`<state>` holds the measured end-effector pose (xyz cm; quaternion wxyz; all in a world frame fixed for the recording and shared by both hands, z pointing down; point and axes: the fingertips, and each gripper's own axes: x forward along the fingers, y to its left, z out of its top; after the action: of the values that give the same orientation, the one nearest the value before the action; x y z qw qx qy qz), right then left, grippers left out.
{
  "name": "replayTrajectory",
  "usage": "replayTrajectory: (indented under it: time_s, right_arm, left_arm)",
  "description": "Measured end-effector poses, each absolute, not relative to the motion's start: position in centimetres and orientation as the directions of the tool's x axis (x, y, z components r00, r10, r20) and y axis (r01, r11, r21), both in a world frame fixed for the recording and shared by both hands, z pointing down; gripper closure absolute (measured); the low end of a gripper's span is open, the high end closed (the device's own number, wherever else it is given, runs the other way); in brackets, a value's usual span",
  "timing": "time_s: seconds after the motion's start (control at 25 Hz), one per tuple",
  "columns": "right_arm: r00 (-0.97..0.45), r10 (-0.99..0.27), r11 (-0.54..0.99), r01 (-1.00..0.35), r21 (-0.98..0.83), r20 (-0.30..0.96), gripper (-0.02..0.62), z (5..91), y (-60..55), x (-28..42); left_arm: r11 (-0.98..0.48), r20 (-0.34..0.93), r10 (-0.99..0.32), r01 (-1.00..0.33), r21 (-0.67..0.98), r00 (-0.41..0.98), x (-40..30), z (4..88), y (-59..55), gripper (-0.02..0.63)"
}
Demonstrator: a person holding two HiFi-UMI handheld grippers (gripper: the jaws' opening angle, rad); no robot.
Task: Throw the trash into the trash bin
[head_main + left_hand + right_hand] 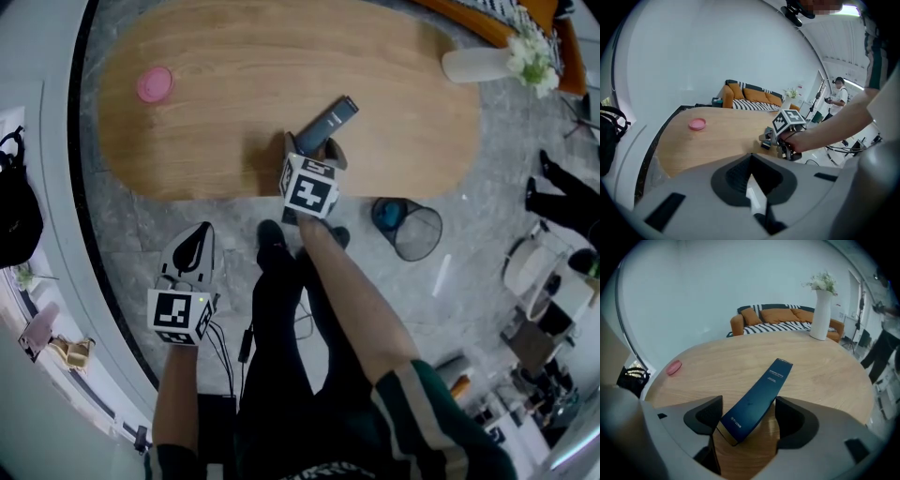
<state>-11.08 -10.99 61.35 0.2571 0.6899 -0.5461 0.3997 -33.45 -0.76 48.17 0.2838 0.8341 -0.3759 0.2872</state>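
A long dark blue box [328, 122] [759, 399] lies on the oval wooden table [234, 94] near its front edge. My right gripper [309, 145] [747, 405] is open around the box's near end, with a gap on each side between pad and box. My left gripper [195, 246] [751, 161] hangs off the table to the lower left, over the grey floor, with its dark fingers together; a pale sliver shows between them and I cannot tell what it is. A black mesh trash bin [412, 230] stands on the floor to the right of the table.
A pink lid [155, 83] [673, 367] lies at the table's far left. A white vase [483, 64] [820, 315] with flowers stands at its far right. An orange sofa [783, 317] is behind the table. A black bag [17, 206] hangs at the left wall; another person [839, 96] stands beyond.
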Motion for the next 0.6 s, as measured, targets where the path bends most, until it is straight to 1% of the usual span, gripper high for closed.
replayTrajectory:
  time_s: [0.36, 0.44, 0.6]
  right_arm:
    - [0.023, -0.48, -0.177, -0.982, -0.071, 0.877, 0.27, 61.8, -9.7, -11.6]
    - [0.007, -0.468, -0.173, -0.981, -0.083, 0.884, 0.284, 61.8, -9.1, -11.5]
    - [-0.027, -0.449, -0.173, -0.978, -0.116, 0.893, 0.339, 61.7, -7.3, -10.8]
  left_arm:
    - [-0.574, 0.694, -0.443, -0.774, 0.266, 0.567, -32.6, 48.6, -0.5, 0.606]
    - [-0.582, 0.693, -0.438, -0.768, 0.267, 0.573, -32.2, 48.5, -0.6, 0.606]
    - [-0.597, 0.69, -0.429, -0.756, 0.267, 0.583, -31.3, 48.3, -0.6, 0.606]
